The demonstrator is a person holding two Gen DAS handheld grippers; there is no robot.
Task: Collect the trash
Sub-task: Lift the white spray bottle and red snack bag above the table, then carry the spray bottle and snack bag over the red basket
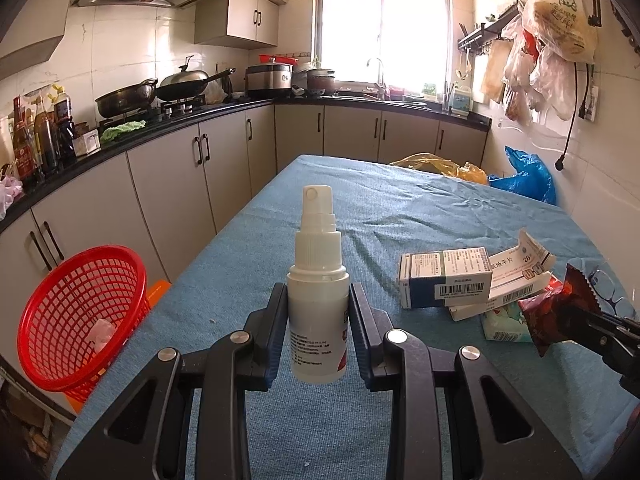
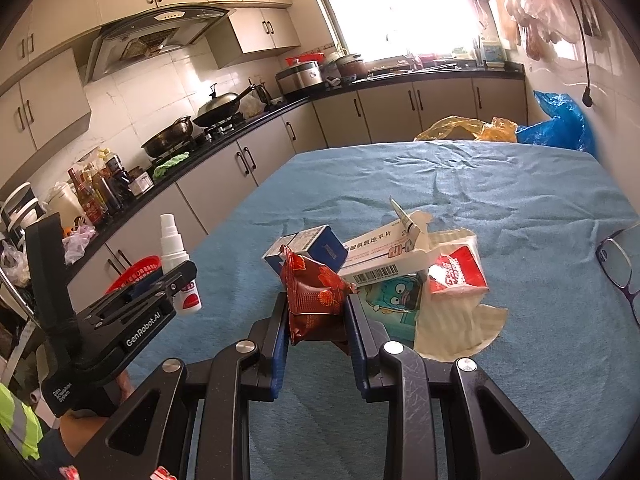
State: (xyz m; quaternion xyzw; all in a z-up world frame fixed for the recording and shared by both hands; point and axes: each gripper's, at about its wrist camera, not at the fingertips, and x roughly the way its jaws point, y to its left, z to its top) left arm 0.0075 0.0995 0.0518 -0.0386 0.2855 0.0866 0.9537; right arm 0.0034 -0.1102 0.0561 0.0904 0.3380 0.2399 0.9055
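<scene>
The left tongs (image 1: 318, 312) clench a white spray bottle (image 1: 318, 300) at frame centre, the right tongs (image 2: 318, 320) a red wrapper (image 2: 314, 300); the smooth bottle could slip before reaching the red basket (image 1: 80, 320) (lower left)

1 spray btl (image 1: 318, 288), 2 boxes (image 1: 446, 278), 1 basket (image 1: 80, 320).

Glasses (image 2: 618, 270) cut off by right edge; box print (image 1: 460, 266) too small to read; basket (image 2: 134, 270) mostly hidden behind left gripper (image 2: 176, 280)
</scene>
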